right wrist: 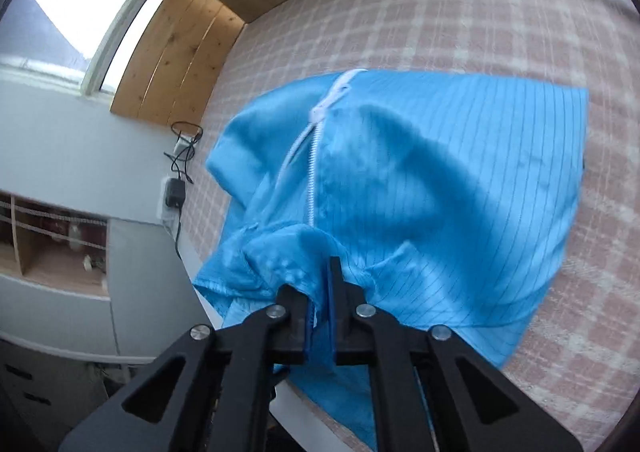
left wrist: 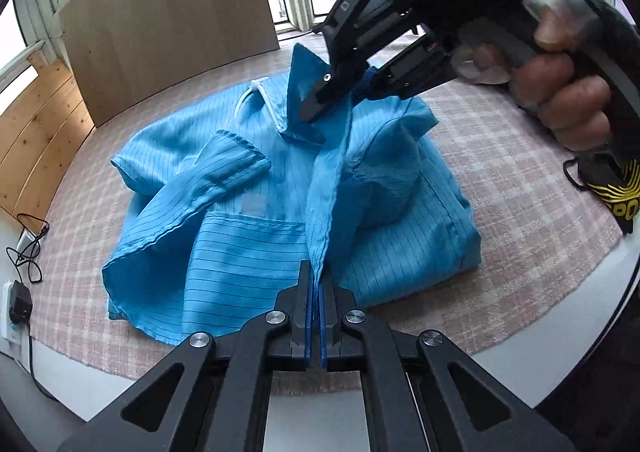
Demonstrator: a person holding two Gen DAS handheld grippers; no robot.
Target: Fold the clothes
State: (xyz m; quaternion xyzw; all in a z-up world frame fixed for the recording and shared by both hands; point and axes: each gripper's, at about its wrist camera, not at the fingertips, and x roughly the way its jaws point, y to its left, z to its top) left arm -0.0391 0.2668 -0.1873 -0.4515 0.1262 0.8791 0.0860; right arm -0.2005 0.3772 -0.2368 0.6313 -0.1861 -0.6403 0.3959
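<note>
A light blue pinstriped jacket (left wrist: 248,187) lies crumpled on a pink plaid tablecloth (left wrist: 520,179). One sleeve is folded across its front and a white zipper (right wrist: 311,167) runs up the middle. At the bottom of the left wrist view my left gripper (left wrist: 316,272) is shut on a raised front edge of the jacket. A hand (left wrist: 568,99) holds my right gripper (left wrist: 336,99) over the far side, shut on fabric by the collar. In the right wrist view the right gripper (right wrist: 330,272) pinches a bunched fold of the same jacket (right wrist: 440,179).
A wooden board (left wrist: 168,11) leans upright behind the table, with plank panelling (left wrist: 36,139) to the left. A black charger with tangled cables (left wrist: 20,304) sits at the left table edge. The white table rim (left wrist: 560,348) shows beyond the cloth. Shelving (right wrist: 52,252) stands beside the table.
</note>
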